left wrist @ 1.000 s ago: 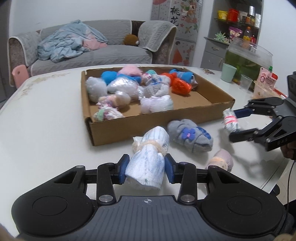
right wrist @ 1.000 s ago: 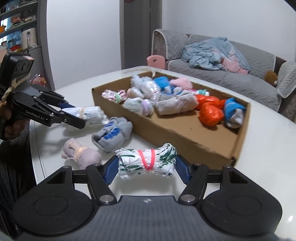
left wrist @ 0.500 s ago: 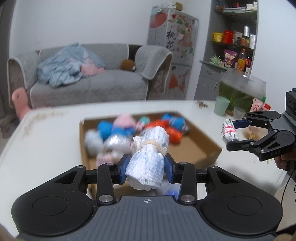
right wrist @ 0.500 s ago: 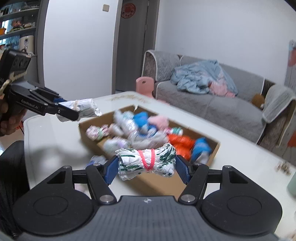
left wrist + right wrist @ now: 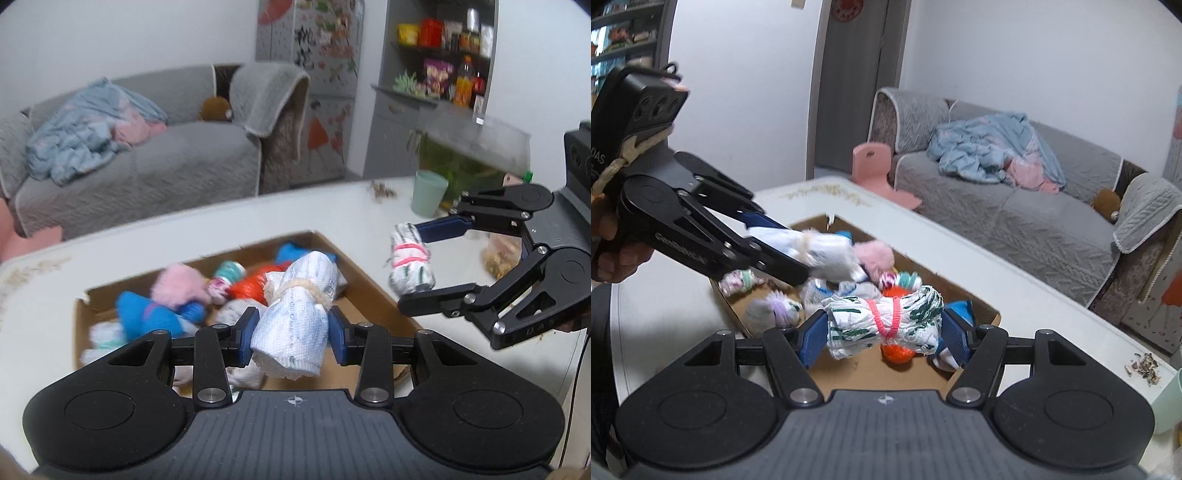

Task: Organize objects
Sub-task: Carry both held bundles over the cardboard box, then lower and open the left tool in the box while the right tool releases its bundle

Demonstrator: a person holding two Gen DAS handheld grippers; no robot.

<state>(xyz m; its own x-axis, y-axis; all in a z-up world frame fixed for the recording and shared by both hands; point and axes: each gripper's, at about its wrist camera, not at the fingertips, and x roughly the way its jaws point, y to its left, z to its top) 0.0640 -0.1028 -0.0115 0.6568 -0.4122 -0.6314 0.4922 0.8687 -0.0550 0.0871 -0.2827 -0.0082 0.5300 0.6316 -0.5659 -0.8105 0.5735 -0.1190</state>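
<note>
You hold 2 grippers above 1 cardboard box (image 5: 373, 284) on the white worktop (image 5: 221, 229): left gripper (image 5: 291, 330) clamps 1 pale blue bundle (image 5: 295, 325) at lower centre; right gripper (image 5: 884, 332) pinches 1 green-streaked, pink-banded bundle (image 5: 886, 325).

Cardboard box (image 5: 373, 284) sits on table (image 5: 229, 225), w/ rolled bundles (image 5: 162, 310) piled inside, mostly toward its far-left corner. Cup (image 5: 428, 194) stands near table's far-right edge. Sofa (image 5: 147, 162) is behind table; blanket (image 5: 85, 136) lies on sofa.
</note>
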